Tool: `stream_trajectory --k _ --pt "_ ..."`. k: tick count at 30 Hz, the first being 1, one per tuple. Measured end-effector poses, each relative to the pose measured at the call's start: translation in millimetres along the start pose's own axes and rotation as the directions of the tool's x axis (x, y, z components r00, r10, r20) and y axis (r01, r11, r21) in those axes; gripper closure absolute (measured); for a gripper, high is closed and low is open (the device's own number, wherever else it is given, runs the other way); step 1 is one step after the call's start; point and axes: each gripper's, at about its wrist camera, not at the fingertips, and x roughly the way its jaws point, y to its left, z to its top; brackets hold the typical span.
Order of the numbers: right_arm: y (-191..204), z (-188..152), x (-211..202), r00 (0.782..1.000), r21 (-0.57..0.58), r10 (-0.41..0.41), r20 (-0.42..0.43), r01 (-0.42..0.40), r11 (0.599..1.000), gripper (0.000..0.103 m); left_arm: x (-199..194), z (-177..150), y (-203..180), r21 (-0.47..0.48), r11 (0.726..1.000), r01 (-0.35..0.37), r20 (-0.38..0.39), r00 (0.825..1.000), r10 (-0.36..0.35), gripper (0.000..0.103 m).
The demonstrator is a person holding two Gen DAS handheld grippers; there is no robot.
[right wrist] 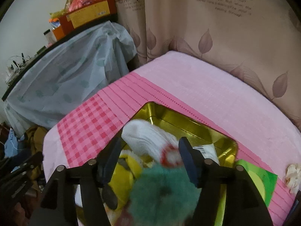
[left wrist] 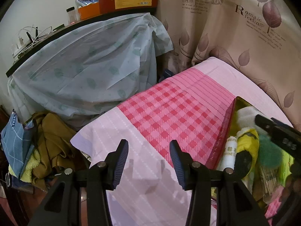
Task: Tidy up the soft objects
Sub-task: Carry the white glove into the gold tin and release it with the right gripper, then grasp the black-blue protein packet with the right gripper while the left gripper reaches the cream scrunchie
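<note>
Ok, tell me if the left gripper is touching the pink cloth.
Cannot tell. In the left wrist view the left gripper is open over the pink cloth, casting shadows on it, but no gap or contact shows plainly.

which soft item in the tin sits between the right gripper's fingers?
The fuzzy green pom-pom: it sits between the open right gripper's fingers, nearer the camera than the white sock and the yellow plush.

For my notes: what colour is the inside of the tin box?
Shiny gold inside the tin box; the right wrist view shows it best.

Left hand-held gripper [left wrist: 149,157] open over pink checked cloth [left wrist: 169,116], red tin [left wrist: 223,131] of soft toys [left wrist: 248,143] at right
</note>
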Motion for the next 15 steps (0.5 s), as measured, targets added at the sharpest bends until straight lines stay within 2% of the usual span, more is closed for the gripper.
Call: stream_trajectory --k 4,6,10,12,15 --pt "-15 -20 -47 0.997 0.027 0.008 0.075 -0.010 1.000 0.040 -3 -1 -1 0.006 1.000 -0.003 0.016 1.000 0.003 0.056" --pt "-29 -35 -70 0.995 0.046 -0.011 0.103 0.007 0.999 0.035 -5 -1 -3 0.009 1.000 -0.004 0.024 1.000 0.004 0.056" --pt "-84 -84 -116 0.976 0.088 -0.174 0.128 0.164 0.983 0.031 -10 -3 -9 0.030 0.999 -0.016 0.038 0.999 0.015 0.056" --pt "-124 -113 -134 0.952 0.132 -0.290 0.100 0.276 0.952 0.031 -11 -5 -13 0.049 0.998 -0.025 0.045 0.999 0.023 0.056" --pt "-177 -148 -150 0.916 0.218 -0.399 0.037 0.382 0.898 0.031 -15 -8 -18 0.074 0.997 -0.028 0.065 0.998 0.024 0.056"
